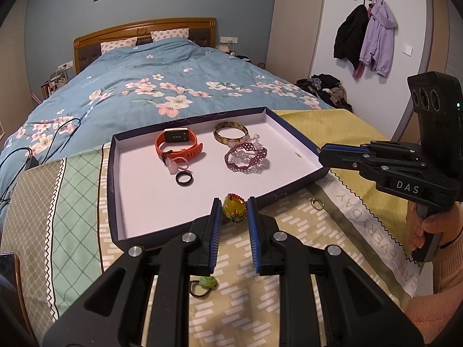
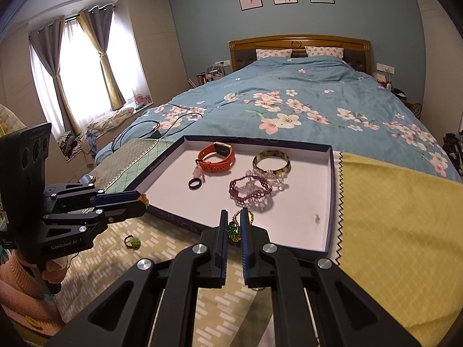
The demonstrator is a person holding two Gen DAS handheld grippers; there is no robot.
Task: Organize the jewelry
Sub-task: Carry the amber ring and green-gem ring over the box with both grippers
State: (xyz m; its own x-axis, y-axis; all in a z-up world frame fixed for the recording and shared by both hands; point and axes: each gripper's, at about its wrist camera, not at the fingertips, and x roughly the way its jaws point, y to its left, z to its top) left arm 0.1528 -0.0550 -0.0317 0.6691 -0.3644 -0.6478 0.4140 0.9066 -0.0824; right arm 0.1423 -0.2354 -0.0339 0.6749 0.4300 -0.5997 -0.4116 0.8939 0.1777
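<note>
I am holding both grippers over the near edge of the shallow dark-walled box lid (image 1: 292, 128) that is lying on the patterned cloths at the foot of the bed (image 1: 162, 69).

My left gripper (image 1: 233, 206) is gripping a yellow pendant with red and green beads (image 1: 233, 208), its jaws narrowed onto it from both sides, right at the lid's near wall. From the right wrist view the same piece is peeking out at the tips of the left gripper (image 2: 143, 199).

My right gripper (image 2: 235, 222) is pinching a green gem piece on a gold beaded chain (image 2: 234, 228), its jaws almost together, just over the lid's near rim.

Already lying in the lid: an orange smartwatch (image 1: 178, 144), a tortoiseshell bangle (image 1: 230, 132), a purple beaded bracelet (image 1: 246, 157) with clear beads touching it, a black ring (image 1: 183, 178) and a pale pink ring beside the watch strap.

Outside the lid, a green stone ring (image 1: 206, 284) is resting on the cloth under my left gripper, and a small metal ring (image 1: 316, 203) is lying near the lid's right corner.
</note>
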